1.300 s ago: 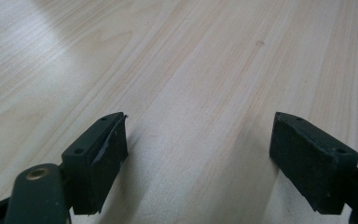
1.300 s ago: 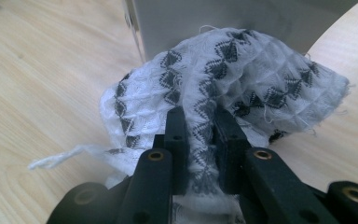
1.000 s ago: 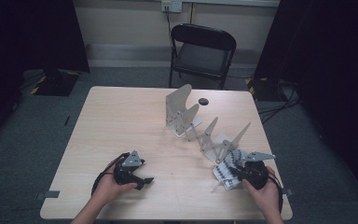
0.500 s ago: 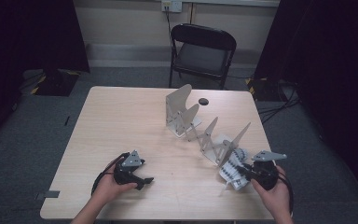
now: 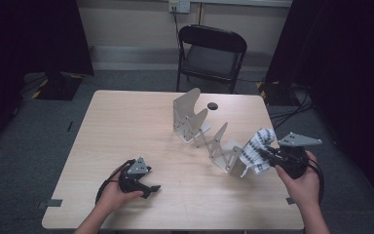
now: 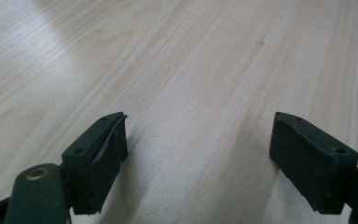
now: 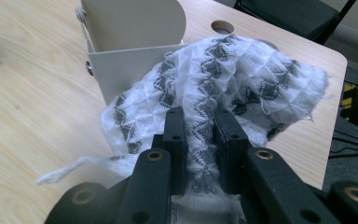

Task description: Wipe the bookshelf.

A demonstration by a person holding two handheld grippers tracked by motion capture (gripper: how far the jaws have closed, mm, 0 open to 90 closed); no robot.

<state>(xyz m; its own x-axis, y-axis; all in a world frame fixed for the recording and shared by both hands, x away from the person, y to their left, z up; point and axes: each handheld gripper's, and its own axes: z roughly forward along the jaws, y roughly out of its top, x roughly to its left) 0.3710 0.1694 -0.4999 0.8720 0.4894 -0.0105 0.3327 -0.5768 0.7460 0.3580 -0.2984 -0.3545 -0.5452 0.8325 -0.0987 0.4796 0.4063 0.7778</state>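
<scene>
1. Knitted cloth [image 5: 255, 152], white with a dark diamond pattern, hangs at the right side of the table, just at the near end of the metal rack, pinched in the right gripper.
2. At the near left of the wooden table [image 5: 126, 126], the left gripper [image 5: 146, 187] rests on the tabletop in the person's left hand [image 5: 114, 195]. Its jaws stand spread with bare wood between them, as the left gripper view [image 6: 198, 158] makes plain; nothing is held.
3. Toward the middle, a grey metal rack [image 5: 202, 131] of upright, fin-like plates runs diagonally from the far centre of the table to the near right. Its tallest plate stands at the far end.
4. Just beyond the rack, a small dark round hole [image 5: 212, 106] sits in the tabletop near the far edge.
5. Behind the table, a black folding chair [image 5: 213, 56] stands against the wall.
6. At the near right, the right gripper [image 5: 268, 155] is held above the table in the right hand [image 5: 302, 183]. The right gripper view shows its jaws [image 7: 200, 140] pressed close on a fold of the cloth [image 7: 223, 79], which bunches up in front of a rack plate [image 7: 133, 46]. A loose thread [image 7: 70, 170] trails from the cloth toward the tabletop.
</scene>
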